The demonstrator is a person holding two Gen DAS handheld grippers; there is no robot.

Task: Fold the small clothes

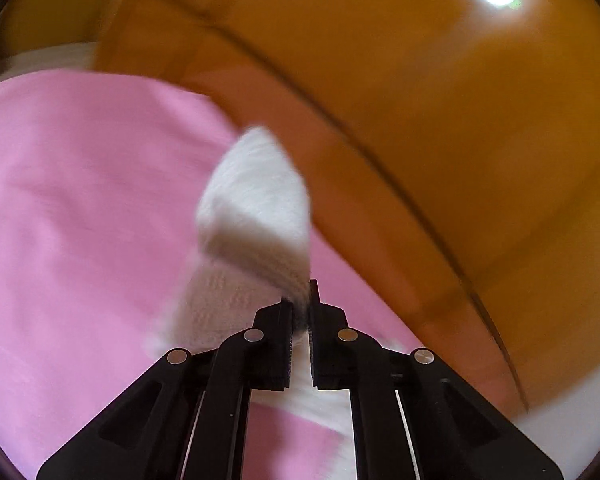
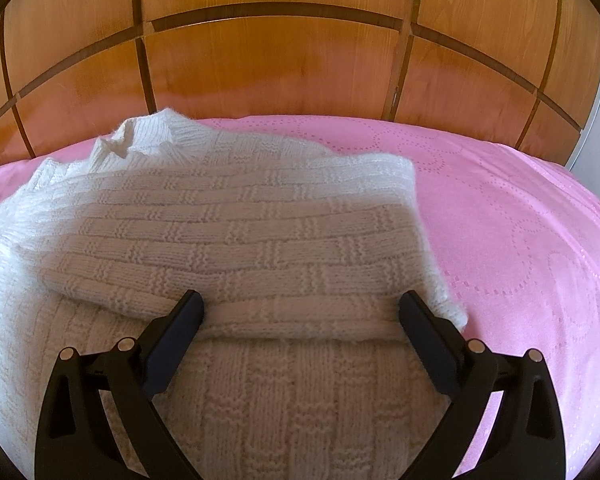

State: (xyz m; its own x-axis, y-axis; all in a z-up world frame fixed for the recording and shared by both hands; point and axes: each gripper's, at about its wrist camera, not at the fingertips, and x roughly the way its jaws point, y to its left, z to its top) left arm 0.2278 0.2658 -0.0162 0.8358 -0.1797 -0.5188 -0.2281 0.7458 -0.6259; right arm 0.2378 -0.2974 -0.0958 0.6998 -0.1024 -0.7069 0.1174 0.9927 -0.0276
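Step in hand, by my reading: a fold of the white knit sweater (image 2: 228,216), w/ the left side doing the carrying. The left gripper (image 1: 300,312) is pinching a white knit edge (image 1: 256,204) of the sweater btwn its fingers, pressed nearly together on the cloth, and lifting it off the pink bedspread (image 1: 80,200); the left wrist view is smeared w/ motion blur, so which edge (hem, cuff or side) I can't tell. The wooden headboard (image 2: 276,72) is sitting behind the bed.

In the right wrist view the sweater is lying on the bedspread (image 2: 520,220), one layer already doubled over the lower part, collar toward the headboard. The right gripper (image 2: 300,316) is hanging just over the folded edge w/ fingers spread wide, gripping nothing; whether its tips are touching the knit I can't say.

Next move prob. calls for carrying the pinched edge across and laying it flat, squared to the layer below, then letting go w/o dragging. The right gripper could pin the fold line meanwhile. Loose knit stretches, so gentle tension only.
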